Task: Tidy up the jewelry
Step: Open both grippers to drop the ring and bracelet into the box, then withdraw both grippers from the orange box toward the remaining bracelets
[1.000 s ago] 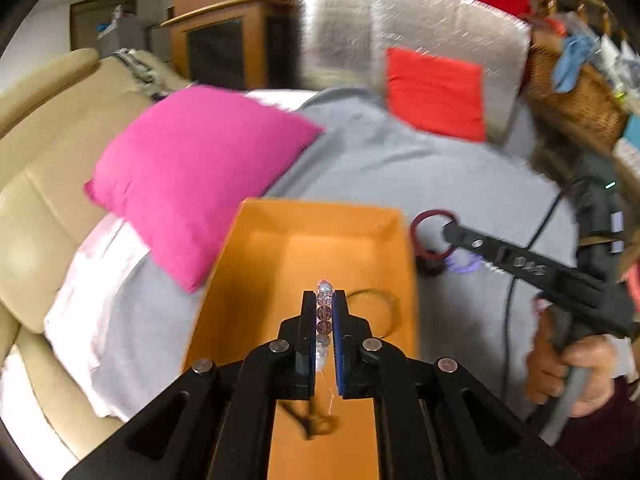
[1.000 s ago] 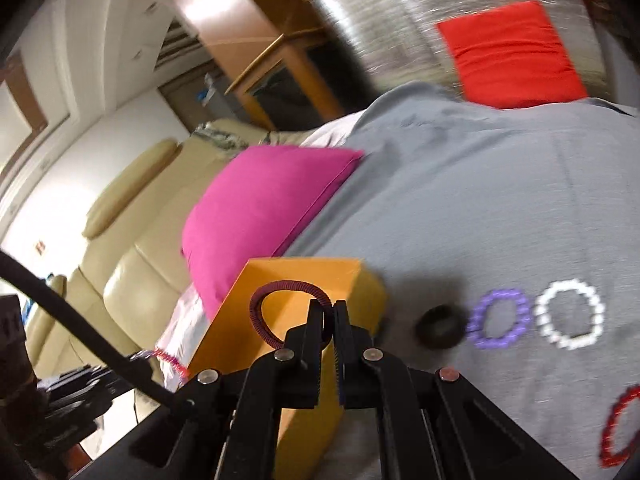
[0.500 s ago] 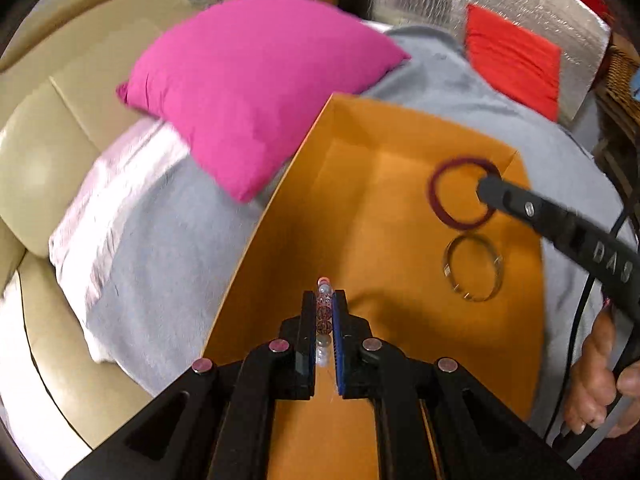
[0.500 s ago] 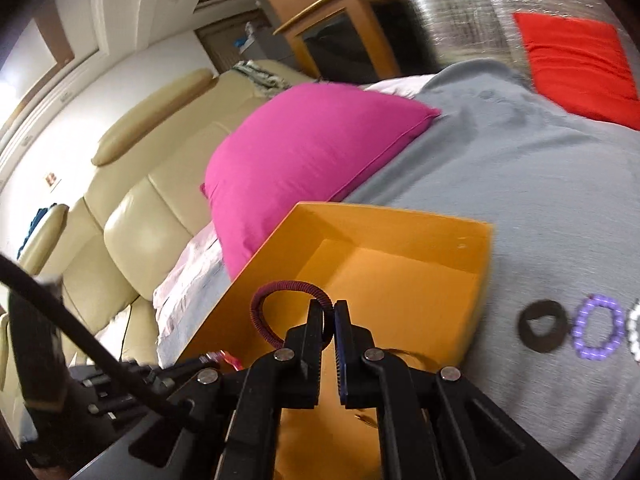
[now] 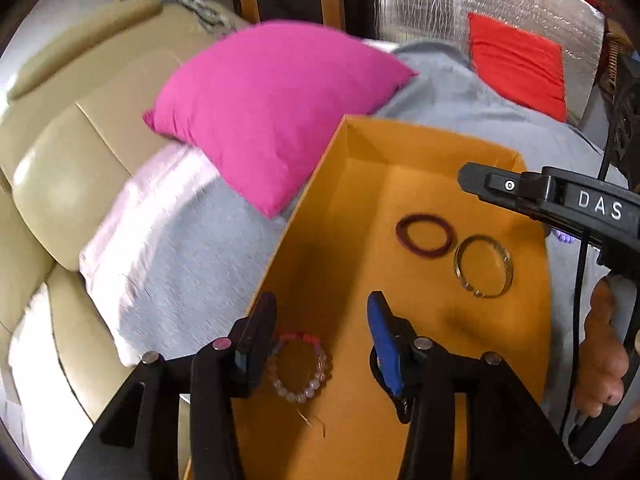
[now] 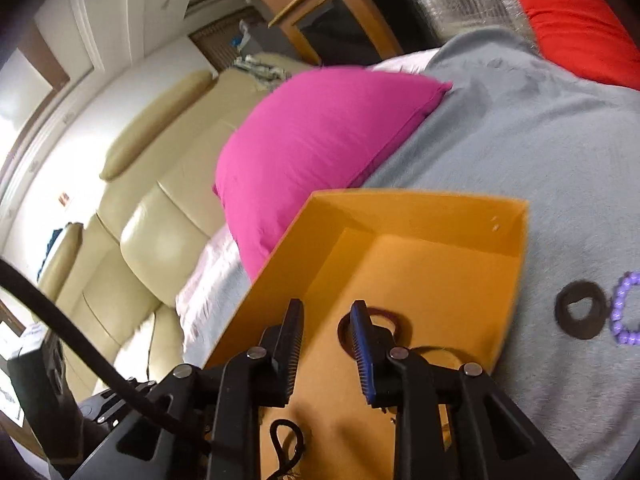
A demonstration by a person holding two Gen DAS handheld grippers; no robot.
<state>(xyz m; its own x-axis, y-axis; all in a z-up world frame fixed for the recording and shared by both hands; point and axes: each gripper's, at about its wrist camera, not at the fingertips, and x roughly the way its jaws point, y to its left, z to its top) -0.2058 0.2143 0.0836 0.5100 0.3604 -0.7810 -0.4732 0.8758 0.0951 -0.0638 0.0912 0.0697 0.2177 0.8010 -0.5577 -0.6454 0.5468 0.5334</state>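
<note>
An orange box (image 5: 416,132) lies on a grey cloth. My left gripper (image 5: 322,300) hangs over the box's near left corner with its jaws opening. A pink bead bracelet (image 5: 300,366) lies loose on the box floor below the gap, touching neither pad. A maroon ring (image 5: 425,235) and a metal bangle (image 5: 483,266) lie side by side on the floor. My right gripper (image 6: 327,308) hovers above them, jaws opening, with nothing between its fingers. From the right wrist, the maroon ring (image 6: 384,314) shows partly behind the blue pad.
A pink pillow (image 5: 276,112) leans against the box's far left side on a cream sofa (image 5: 60,184). On the grey cloth (image 6: 540,160), right of the box, lie a black ring (image 6: 580,316) and a purple bead bracelet (image 6: 624,312). A black cord loop (image 6: 286,448) lies in the box.
The left gripper opened and let go of the bead bracelet, which now lies in the box. The right gripper opened and released the maroon ring beside the bangle.
</note>
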